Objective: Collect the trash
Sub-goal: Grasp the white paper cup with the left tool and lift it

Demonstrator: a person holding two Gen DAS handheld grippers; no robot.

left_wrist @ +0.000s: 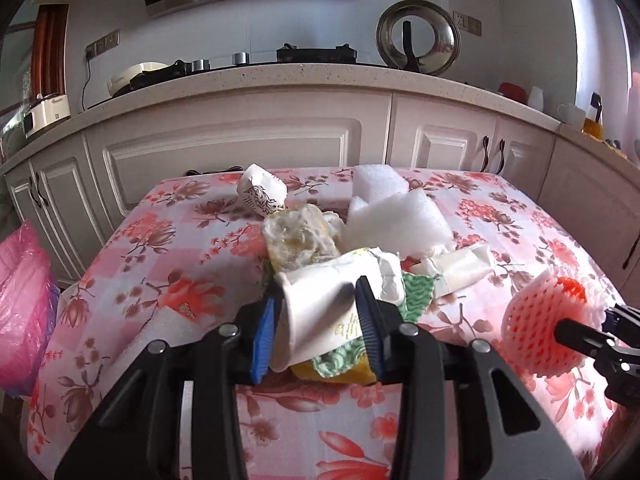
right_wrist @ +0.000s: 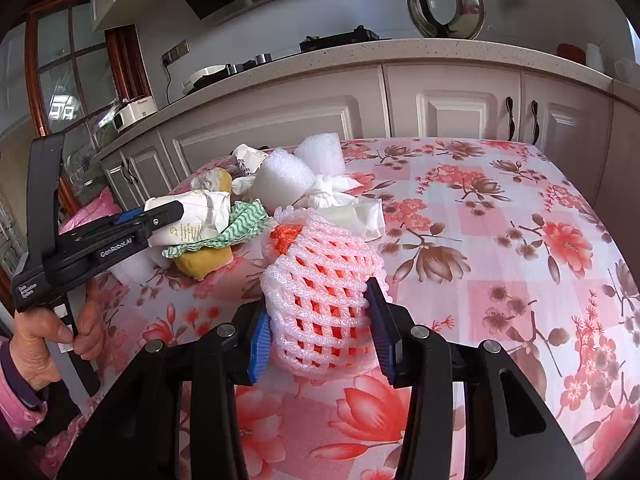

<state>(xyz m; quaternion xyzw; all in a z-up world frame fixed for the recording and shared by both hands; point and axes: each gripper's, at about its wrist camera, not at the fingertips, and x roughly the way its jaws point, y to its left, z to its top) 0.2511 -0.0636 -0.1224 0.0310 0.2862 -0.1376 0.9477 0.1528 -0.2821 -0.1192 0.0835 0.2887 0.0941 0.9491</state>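
Left wrist: left claw [left_wrist: 320, 320] clenched on 1 crushed paper cup [left_wrist: 316, 312], lifted over the trash pile on the floral counter [left_wrist: 132, 240]; 2 foam blocks [left_wrist: 394, 216] behind.

Right wrist: right claw [right_wrist: 320, 330] grasping 1 foam fruit net [right_wrist: 320, 300]. Pickup step; next probably needs a bin.

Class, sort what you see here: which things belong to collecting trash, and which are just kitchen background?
Trash job: paper cup, foam net, foam blocks, crumpled paper, pink bag.

Background: pot lid, stove, mug.
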